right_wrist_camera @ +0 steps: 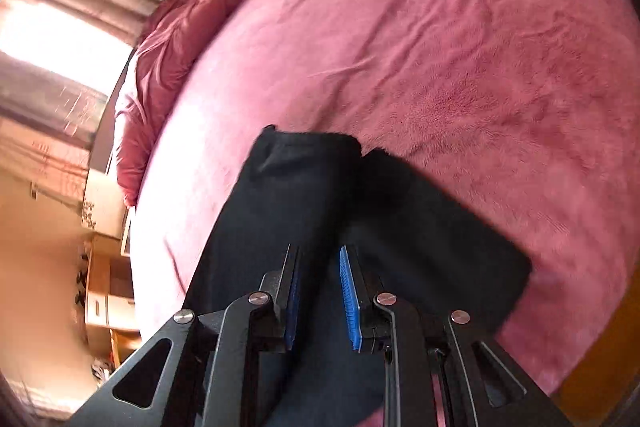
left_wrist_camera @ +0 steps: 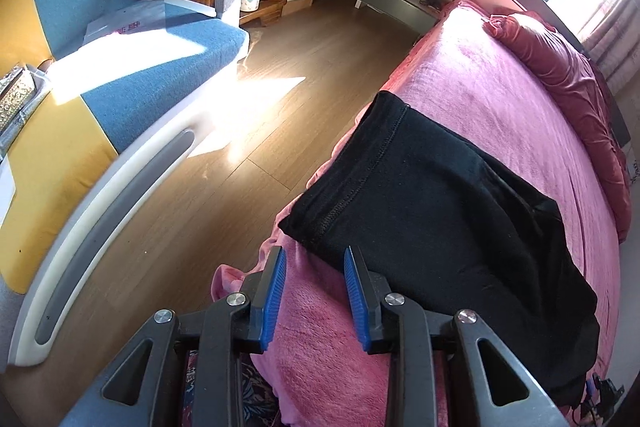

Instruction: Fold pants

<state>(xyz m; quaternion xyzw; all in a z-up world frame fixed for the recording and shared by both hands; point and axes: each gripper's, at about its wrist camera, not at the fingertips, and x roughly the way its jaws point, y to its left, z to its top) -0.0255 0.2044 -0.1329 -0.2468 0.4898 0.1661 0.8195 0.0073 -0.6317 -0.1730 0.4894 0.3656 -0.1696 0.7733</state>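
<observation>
Now the black knit pants [left_wrist_camera: 432, 203] lie doubled over on the pink fleece bed cover [left_wrist_camera: 500, 79], close to the bed's edge above the wood-plank floor [left_wrist_camera: 288, 115]. In the left wrist view the bundle fills the 3 o'clock half of the frame, its stitched waistband edge running toward 12 o'clock. The left gripper [left_wrist_camera: 316, 259], black with ribbed blue pads, has its fingers spread with only pink fleece between them; the near corner of the cloth sits just beyond the tips, toward 1 o'clock. Nothing is pinched.

In the right wrist view the right gripper [right_wrist_camera: 320, 259] hangs over the dark fabric [right_wrist_camera: 280, 195], jaws slightly parted and empty. The picture is blurred, so I cannot tell whether the tips brush the cloth. Two layers show ahead of it, one strip reaching to 12 o'clock and a wider flap spreading to 3 o'clock.

Judging from this, a fold has been laid and both tools have let go; the step in hand looks like releasing cleanly and choosing the next grasp. To do it well, I would lift both grippers clear without dragging the top layer, since soft knit slides easily over fleece. The offset flap at 3 o'clock probably wants squaring first. Each pinch should take all layers at an edge corner, and neither should catch the cover beneath.
</observation>
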